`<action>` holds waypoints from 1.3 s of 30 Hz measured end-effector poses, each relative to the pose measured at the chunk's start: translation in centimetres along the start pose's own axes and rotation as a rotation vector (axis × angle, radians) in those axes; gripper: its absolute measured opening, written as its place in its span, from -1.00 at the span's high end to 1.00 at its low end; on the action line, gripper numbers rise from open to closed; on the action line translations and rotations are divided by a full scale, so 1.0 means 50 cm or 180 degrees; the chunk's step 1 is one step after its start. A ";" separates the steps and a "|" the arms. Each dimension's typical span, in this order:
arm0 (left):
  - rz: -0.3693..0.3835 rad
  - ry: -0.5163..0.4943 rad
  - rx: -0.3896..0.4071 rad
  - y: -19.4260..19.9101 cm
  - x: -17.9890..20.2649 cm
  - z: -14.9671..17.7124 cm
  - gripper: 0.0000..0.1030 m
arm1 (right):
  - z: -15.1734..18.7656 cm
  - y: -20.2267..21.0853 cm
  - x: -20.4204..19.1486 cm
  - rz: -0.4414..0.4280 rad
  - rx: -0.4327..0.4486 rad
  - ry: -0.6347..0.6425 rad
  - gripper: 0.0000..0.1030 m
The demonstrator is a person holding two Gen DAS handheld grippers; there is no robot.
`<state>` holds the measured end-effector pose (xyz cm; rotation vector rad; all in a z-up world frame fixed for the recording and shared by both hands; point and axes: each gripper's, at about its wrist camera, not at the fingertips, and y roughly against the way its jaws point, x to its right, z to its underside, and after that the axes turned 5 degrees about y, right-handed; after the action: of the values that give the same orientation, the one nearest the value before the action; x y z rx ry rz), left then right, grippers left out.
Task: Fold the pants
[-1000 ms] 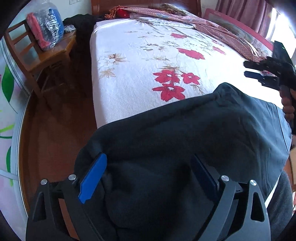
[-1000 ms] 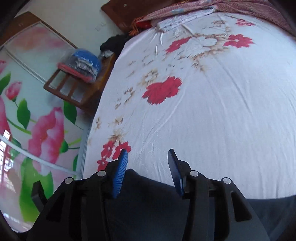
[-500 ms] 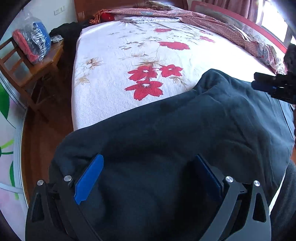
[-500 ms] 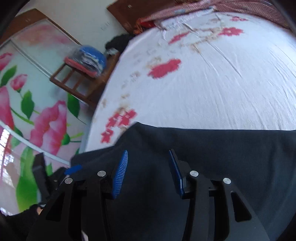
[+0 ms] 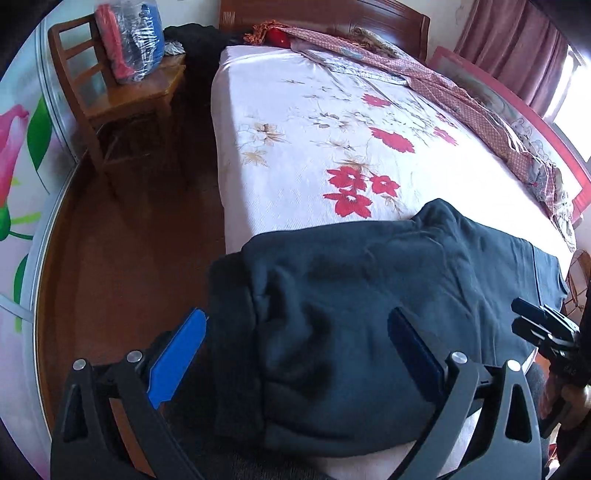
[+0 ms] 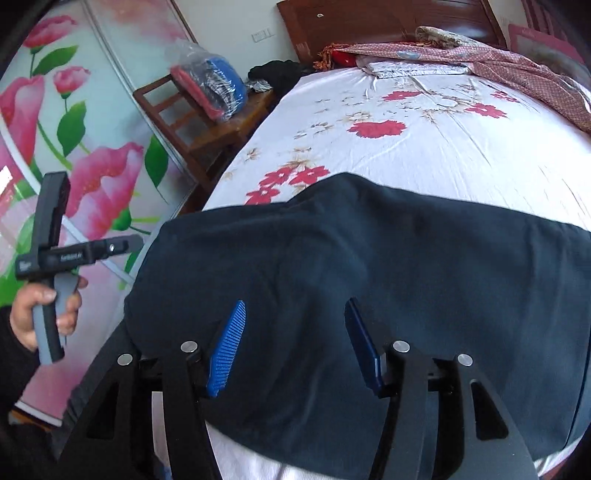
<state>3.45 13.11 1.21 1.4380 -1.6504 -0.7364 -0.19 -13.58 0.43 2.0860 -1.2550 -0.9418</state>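
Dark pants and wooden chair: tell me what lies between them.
In the left wrist view, bare wooden floor and the floral sheet's corner separate the dark pants from the wooden chair.

A wide bed with a white sheet printed with red flowers (image 5: 332, 122) carried the dark navy folded fabric pants (image 5: 369, 295) across its near edge. A reddish patterned blanket (image 6: 517, 70) lay crumpled along its far side by the wooden headboard (image 6: 369, 22).

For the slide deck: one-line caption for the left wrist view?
Open left gripper above dark pants folded on the floral bed; right gripper at the frame edge.
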 end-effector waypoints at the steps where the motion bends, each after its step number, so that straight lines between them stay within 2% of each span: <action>1: -0.0021 -0.0008 -0.0012 0.001 -0.004 0.008 -0.92 | 0.017 0.007 -0.005 -0.0034 -0.0039 -0.0021 -0.08; 2: -0.0057 0.0000 -0.0036 0.001 -0.005 0.018 -0.92 | 0.028 0.018 -0.017 -0.0044 -0.0004 0.0039 -0.08; 3: -0.0052 0.0007 -0.0065 0.000 -0.005 0.026 -0.92 | 0.040 0.025 -0.044 -0.0038 0.0021 0.0307 -0.08; 5: 0.0016 0.0012 -0.0138 -0.003 -0.002 0.043 -0.92 | 0.060 0.011 -0.089 0.0049 -0.0113 0.0850 -0.08; 7: 0.0023 0.0014 -0.0157 -0.003 0.003 0.053 -0.92 | 0.072 0.001 -0.110 -0.0119 -0.0191 0.1055 -0.08; 9: 0.0043 0.0039 -0.0171 -0.003 0.007 0.059 -0.92 | 0.077 -0.004 -0.130 -0.0008 -0.0189 0.1312 -0.08; 11: 0.0072 0.0060 -0.0159 0.000 0.010 0.064 -0.92 | 0.081 -0.014 -0.146 0.0033 -0.0234 0.1503 0.11; 13: 0.0097 0.0084 -0.0173 -0.002 0.013 0.067 -0.92 | 0.087 -0.030 -0.160 0.0242 -0.0265 0.1773 0.30; 15: 0.0111 0.0095 -0.0203 -0.001 0.012 0.069 -0.92 | 0.108 -0.049 -0.179 0.0381 -0.0368 0.2079 0.38; 17: 0.0115 0.0098 -0.0204 0.000 0.011 0.069 -0.92 | 0.121 -0.053 -0.194 0.0495 -0.0381 0.2349 0.38; 18: 0.0095 0.0102 -0.0198 0.002 0.010 0.069 -0.92 | 0.124 -0.053 -0.196 0.0512 -0.0385 0.2383 0.38; 21: 0.0061 0.0154 -0.0208 0.001 0.001 0.071 -0.92 | 0.115 -0.063 -0.189 0.0491 -0.0451 0.2369 0.81; 22: 0.0057 0.0178 -0.0222 -0.001 -0.003 0.071 -0.92 | 0.111 -0.063 -0.189 0.0441 -0.0471 0.2333 0.87; 24: 0.0080 0.0227 -0.0241 -0.002 -0.010 0.072 -0.92 | 0.094 -0.048 -0.184 0.0268 -0.0494 0.2088 0.89; 26: 0.0090 0.0236 -0.0253 -0.005 -0.012 0.072 -0.92 | 0.086 -0.021 -0.185 0.0200 -0.0393 0.1936 0.89; 32: 0.0137 0.0256 -0.0319 -0.021 -0.002 0.070 -0.92 | 0.128 -0.058 -0.193 0.0176 -0.0538 0.2135 0.89; 35: 0.0110 0.0212 -0.0306 -0.020 0.002 0.073 -0.92 | 0.115 -0.058 -0.186 0.0121 -0.0624 0.2022 0.88; 37: 0.0016 0.0258 -0.0328 -0.022 -0.003 0.074 -0.92 | 0.095 -0.035 -0.178 0.0036 -0.0603 0.1807 0.78; 39: 0.0051 0.0386 -0.0257 -0.015 -0.008 0.071 -0.92 | 0.068 0.009 -0.154 -0.0164 -0.0406 0.1346 0.68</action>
<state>0.80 13.07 -1.27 1.3838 -1.5210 -0.6855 -5.61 -7.14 0.91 2.0821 -0.9026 -0.5427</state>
